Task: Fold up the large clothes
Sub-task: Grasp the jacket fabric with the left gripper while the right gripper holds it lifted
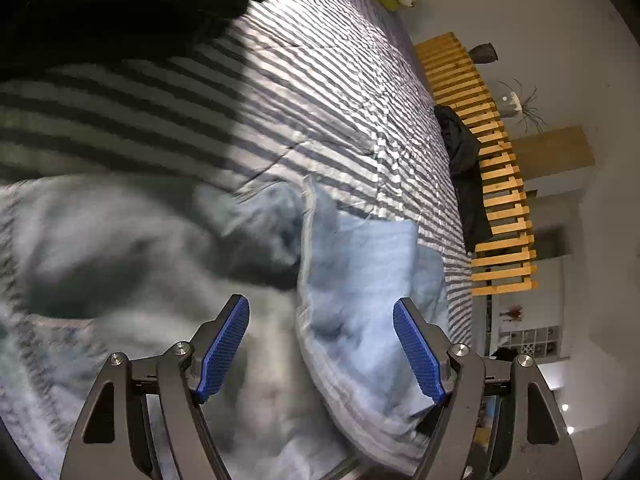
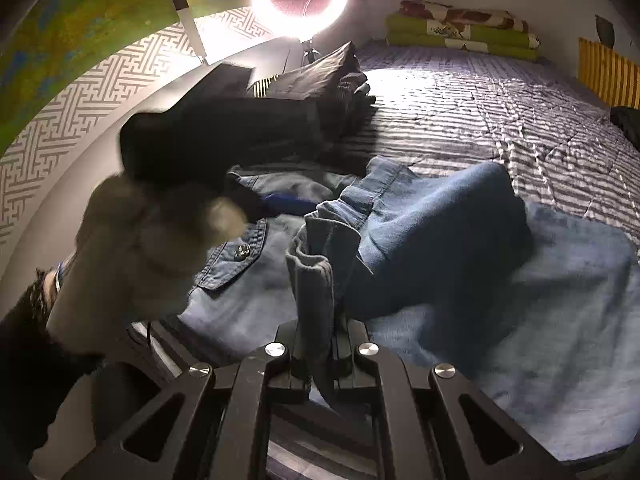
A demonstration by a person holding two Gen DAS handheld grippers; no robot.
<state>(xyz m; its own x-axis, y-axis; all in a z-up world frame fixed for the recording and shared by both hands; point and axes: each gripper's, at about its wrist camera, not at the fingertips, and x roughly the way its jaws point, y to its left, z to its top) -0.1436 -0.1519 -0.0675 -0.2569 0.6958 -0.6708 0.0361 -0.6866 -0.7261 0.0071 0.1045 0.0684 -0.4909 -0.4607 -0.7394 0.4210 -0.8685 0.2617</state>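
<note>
A large blue denim garment (image 2: 440, 240) lies crumpled on the striped bedspread (image 2: 500, 112). My right gripper (image 2: 320, 320) is shut on a bunched denim edge (image 2: 312, 280) that stands up between its jaws. A pocket flap with a metal snap (image 2: 240, 252) lies to the left. In the left wrist view, my left gripper (image 1: 320, 304) hangs open just above the pale inside of the denim garment (image 1: 360, 264), holding nothing; the cloth there is motion-blurred. A person's hand (image 2: 132, 240) in a dark sleeve holds the left gripper, and one of its blue pads (image 2: 280, 201) shows over the denim.
A ring light (image 2: 300, 0) glares at the bed's far side beside a pile of dark clothes (image 2: 332, 76). Folded green blankets (image 2: 460, 32) lie at the head. A wooden slatted frame (image 1: 492, 184) borders the bed, with a dark garment (image 1: 464, 168) against it.
</note>
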